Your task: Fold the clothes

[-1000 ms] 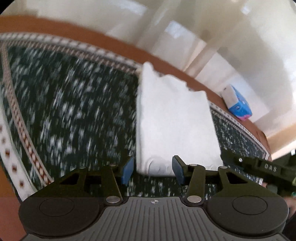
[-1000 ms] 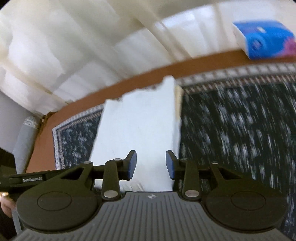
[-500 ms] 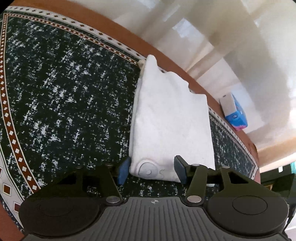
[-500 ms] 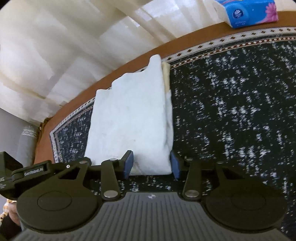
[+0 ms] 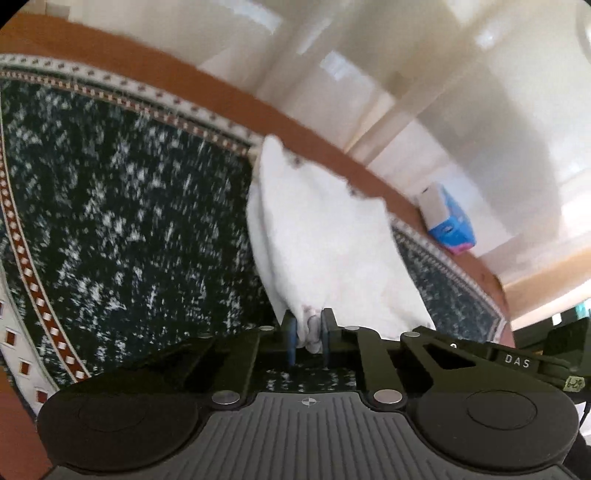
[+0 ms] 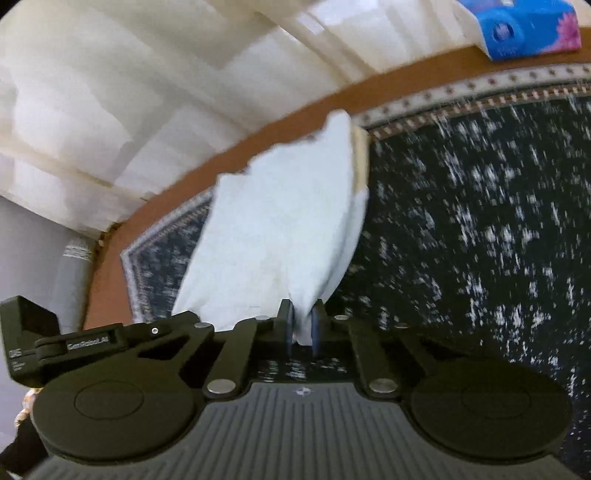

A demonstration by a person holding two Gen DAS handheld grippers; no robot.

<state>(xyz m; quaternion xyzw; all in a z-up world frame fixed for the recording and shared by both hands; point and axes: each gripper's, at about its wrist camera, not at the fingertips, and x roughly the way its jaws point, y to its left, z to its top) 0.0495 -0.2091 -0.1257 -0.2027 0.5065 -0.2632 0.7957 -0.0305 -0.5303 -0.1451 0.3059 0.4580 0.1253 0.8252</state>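
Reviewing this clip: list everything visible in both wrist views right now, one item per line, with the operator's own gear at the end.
white garment: one, white, partly folded, lying on the cloth, its near edge pinched at both near corners and lifted.
patterned cloth: one, dark green with white flecks and a cream and red border, covering the table.
table: one, brown wood, its edge showing past the cloth's border.
tissue pack: one, blue with pink, on the table's far edge.
curtains: cream, behind the table.
left hand-held gripper: one, black with blue pads, shut on the garment's near left corner.
right hand-held gripper: one, black with blue pads, shut on the near right corner.
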